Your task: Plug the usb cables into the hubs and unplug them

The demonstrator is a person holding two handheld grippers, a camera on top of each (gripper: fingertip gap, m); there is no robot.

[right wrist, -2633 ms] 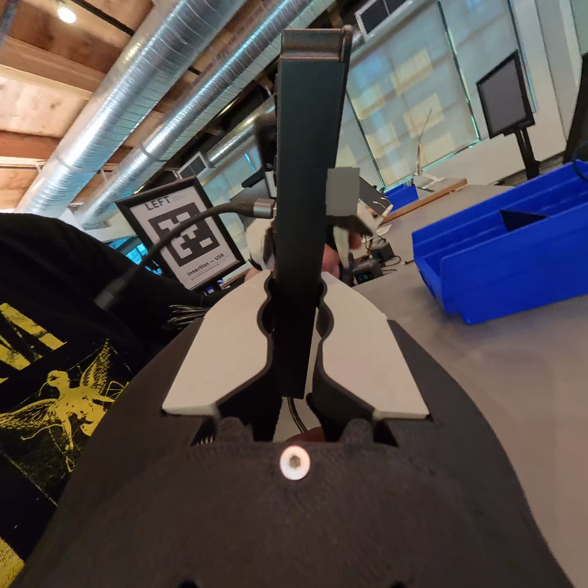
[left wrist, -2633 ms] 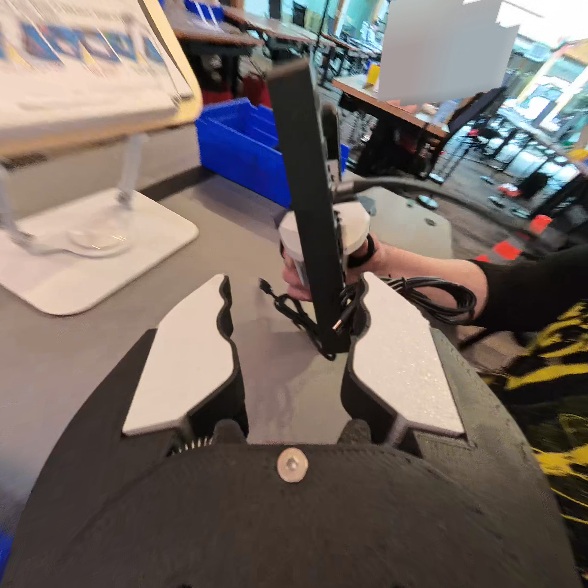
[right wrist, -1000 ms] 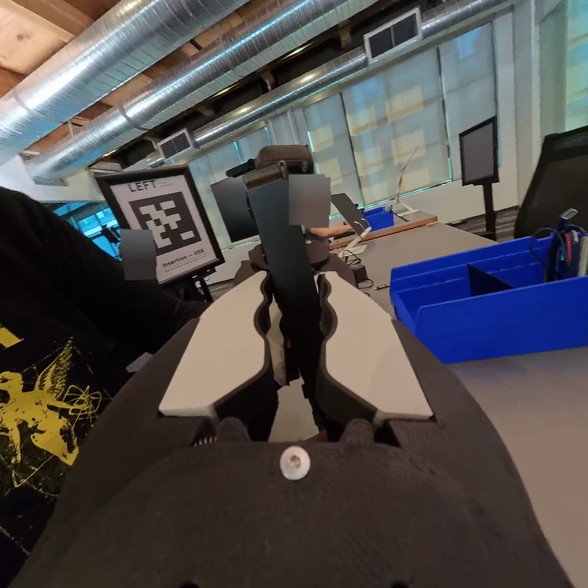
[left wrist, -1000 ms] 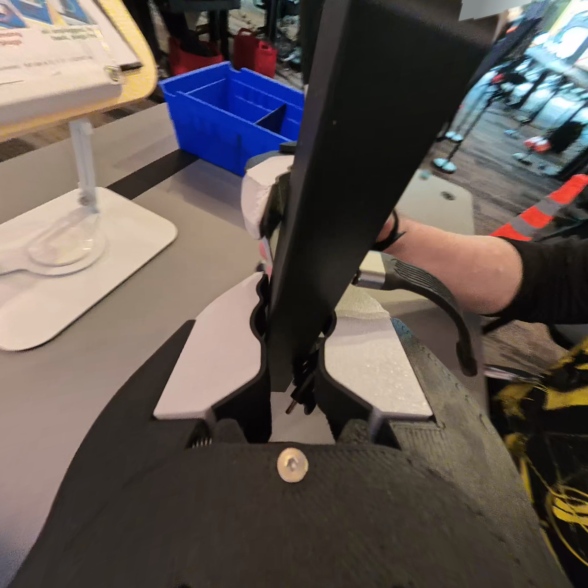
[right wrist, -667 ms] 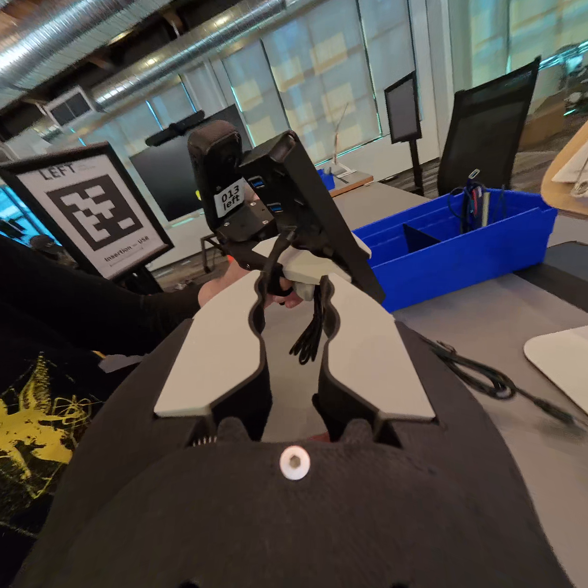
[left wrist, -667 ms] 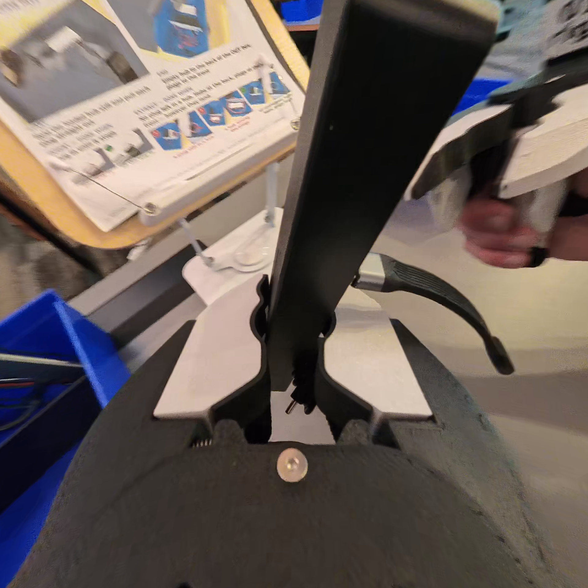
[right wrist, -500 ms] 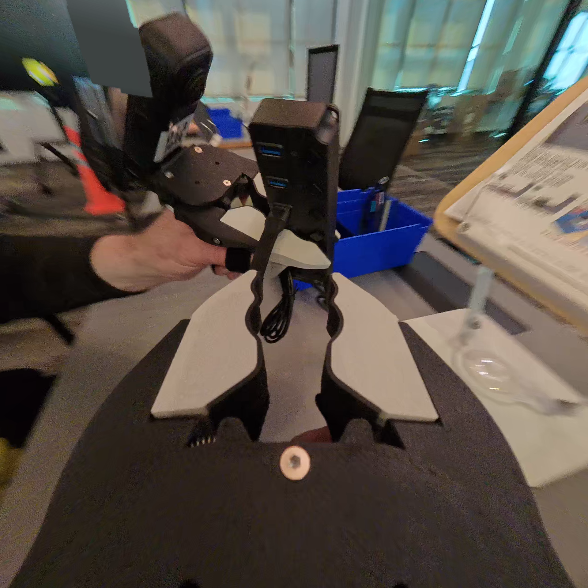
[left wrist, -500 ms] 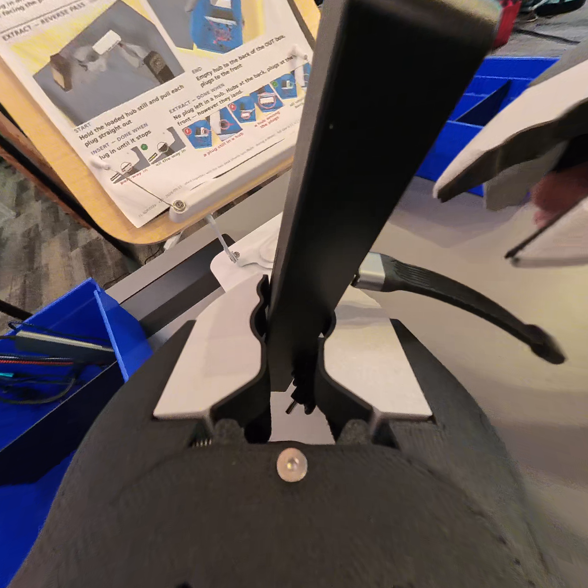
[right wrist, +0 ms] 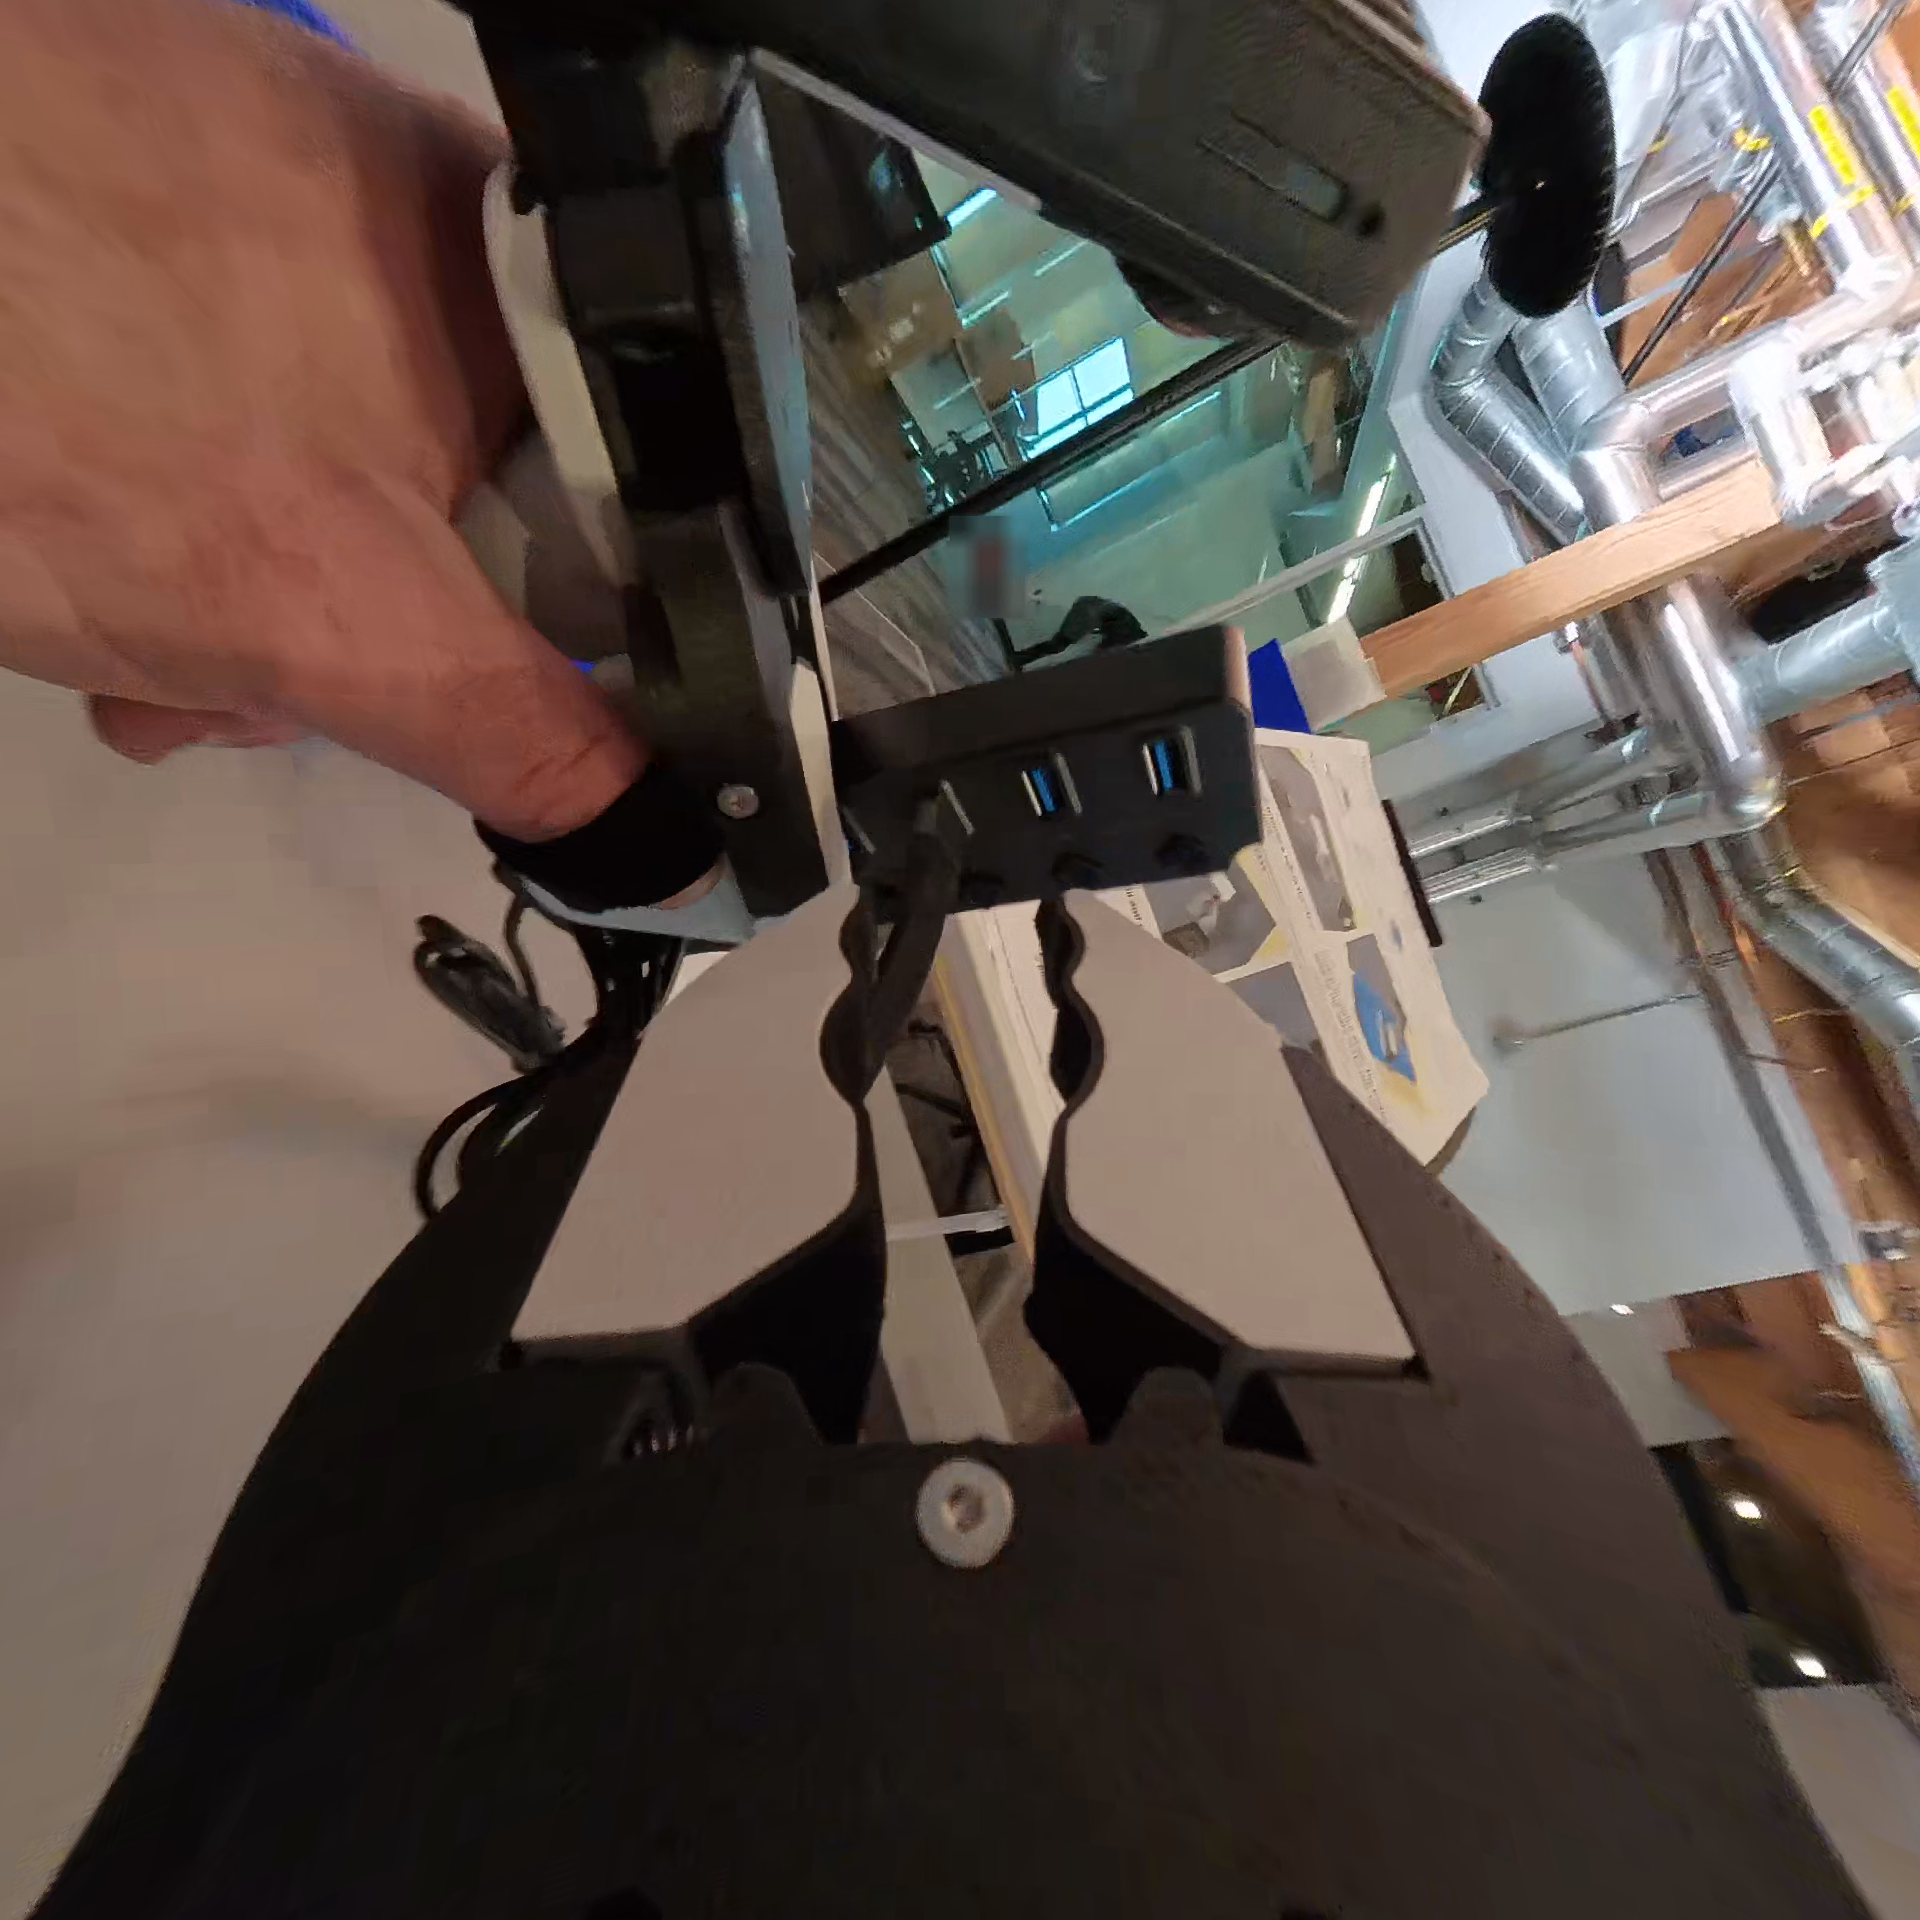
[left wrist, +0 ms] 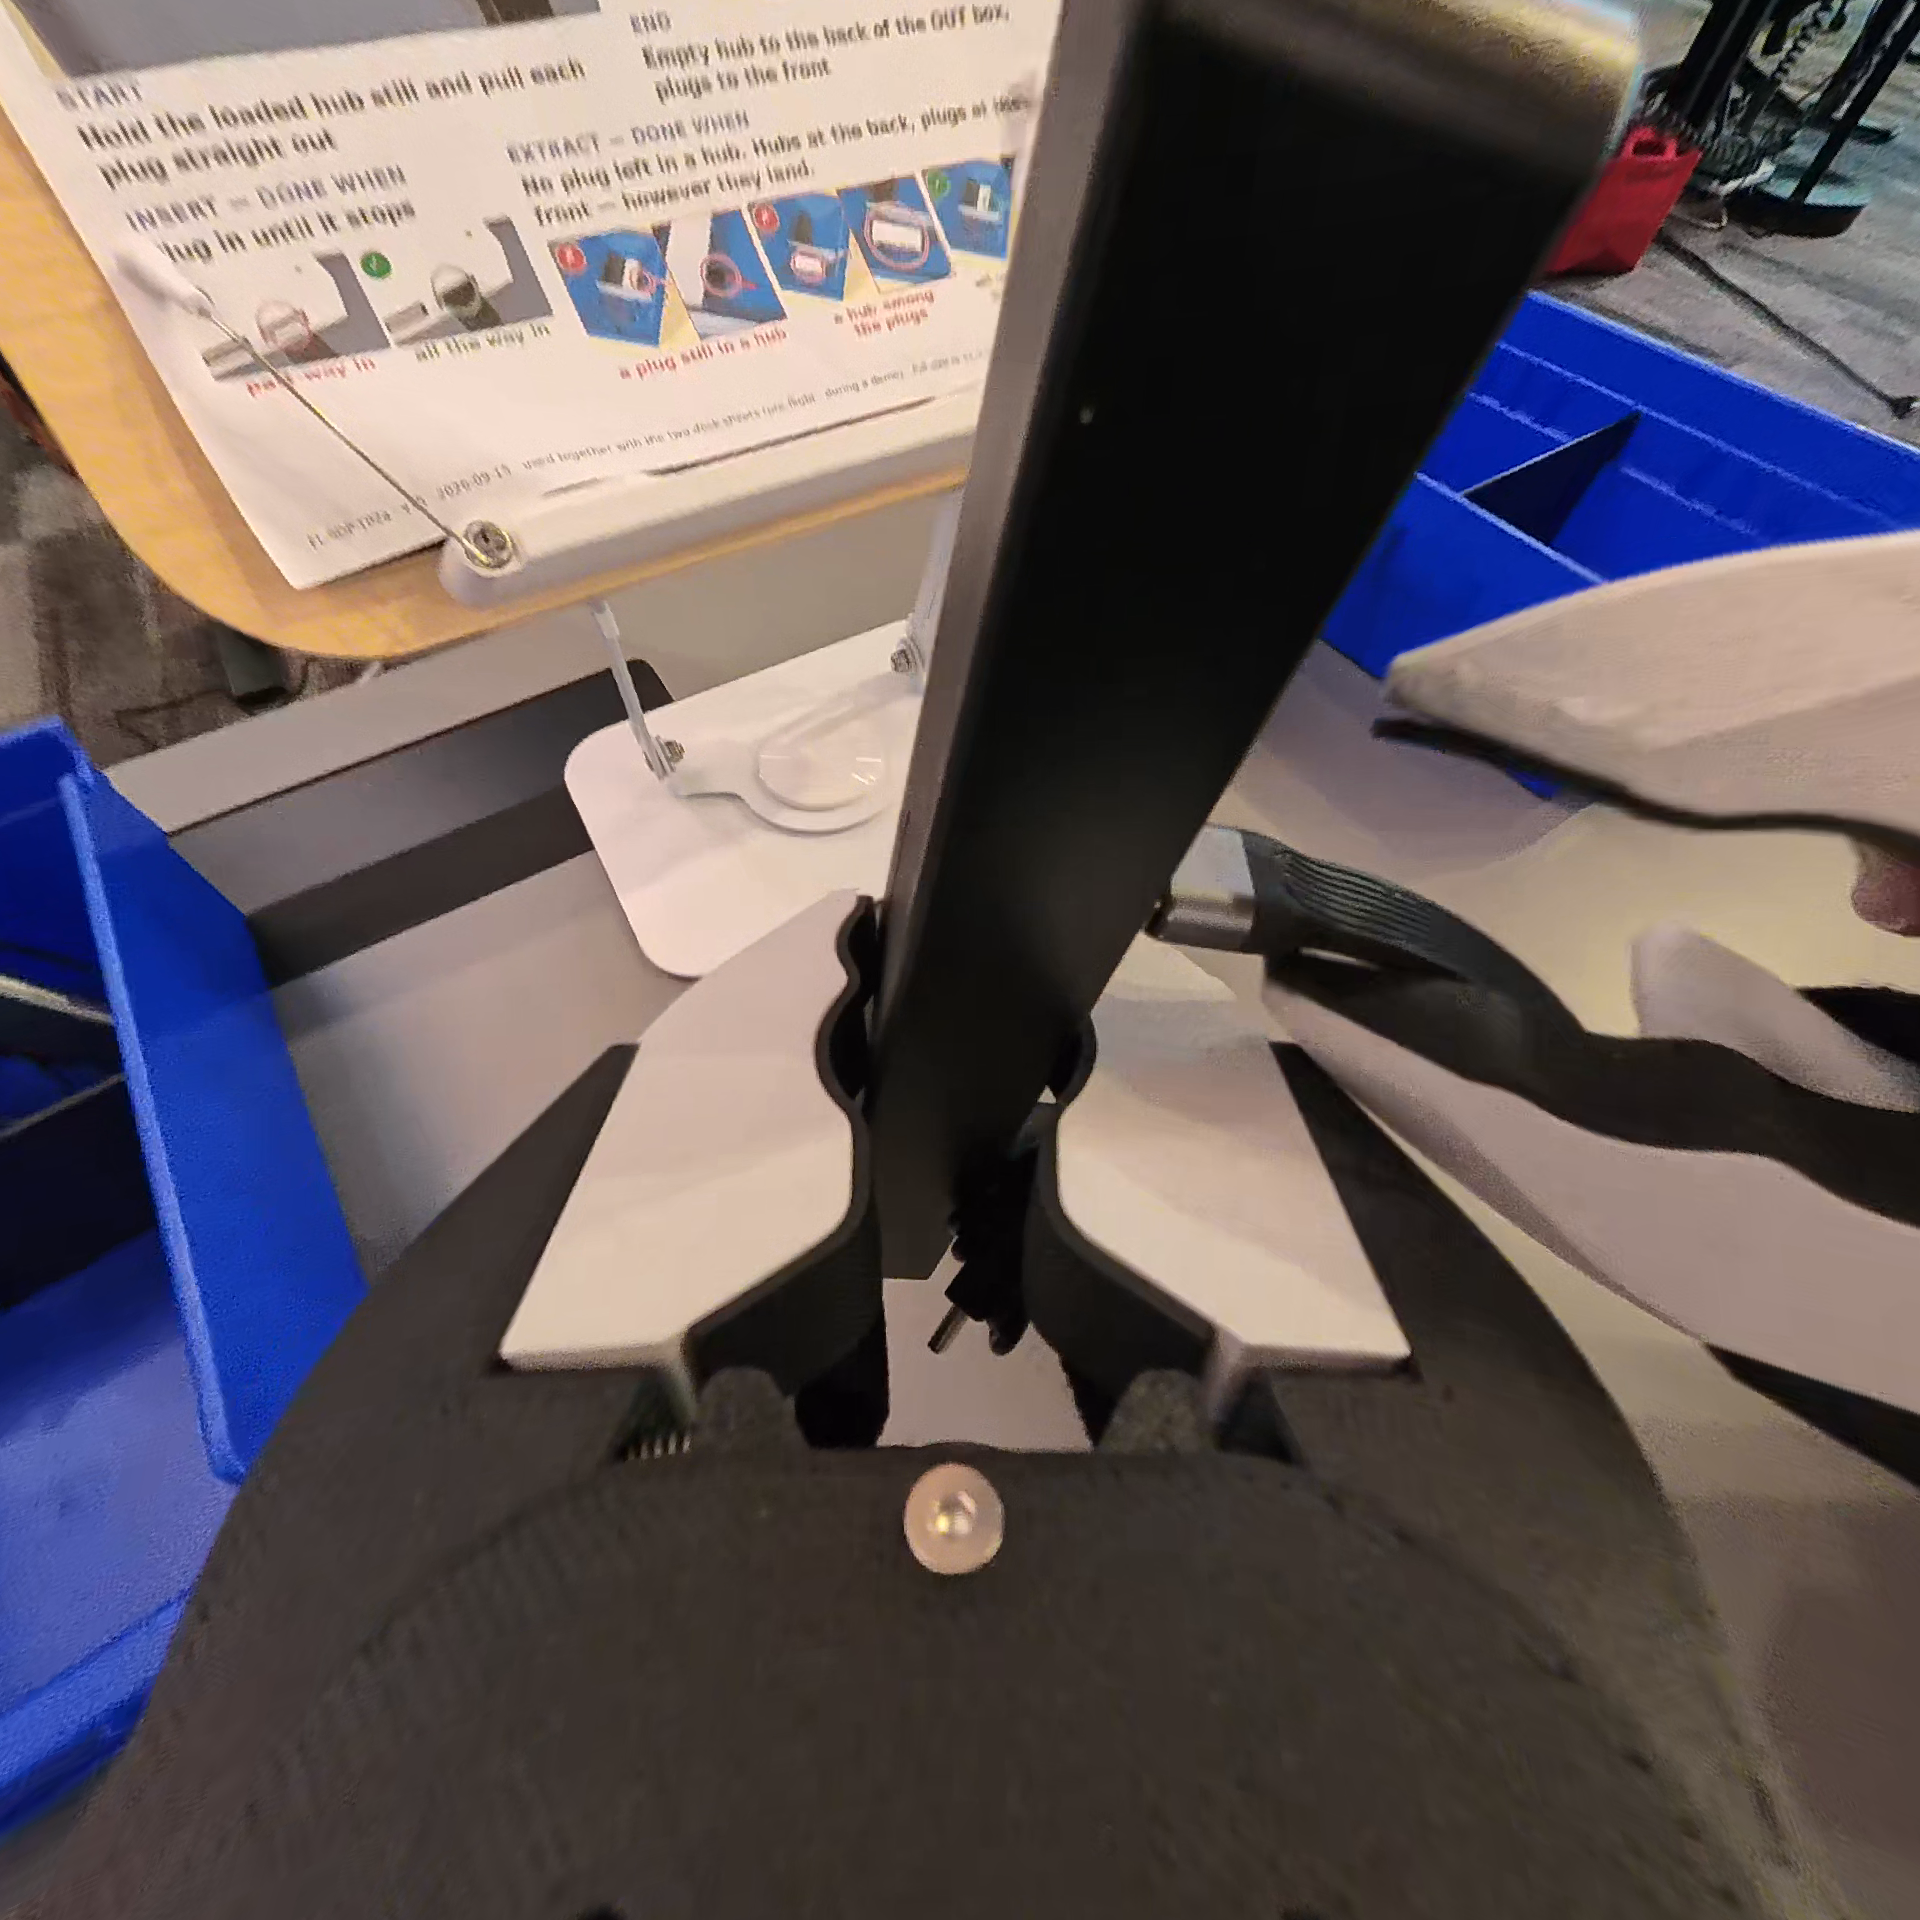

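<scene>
Hub (left wrist: pixel 1195 520), matte black slab with rounded corners, clamped in left claw (left wrist: pixel 961 997), both pads pressed on its lower end; top edge cut off at 12 o'clock. Ribbed black usb cable (left wrist: pixel 1340 925) with silver plug sits in hub's side at 3 o'clock. Right claw (right wrist: pixel 951 935) parted, cable passing along its left finger (right wrist: pixel 727 1132), pad contact unclear. 2 blue ports (right wrist: pixel 1049 779) visible. Instruction sheet (left wrist: pixel 520 260) printed, partly blurred. Blue plastic bins (left wrist: pixel 156 1091) on grey worktop (left wrist: pixel 436 997).

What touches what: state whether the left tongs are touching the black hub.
Touching. In the left wrist view the left tongs clamp the black hub, both pads pressed against its sides.
</scene>
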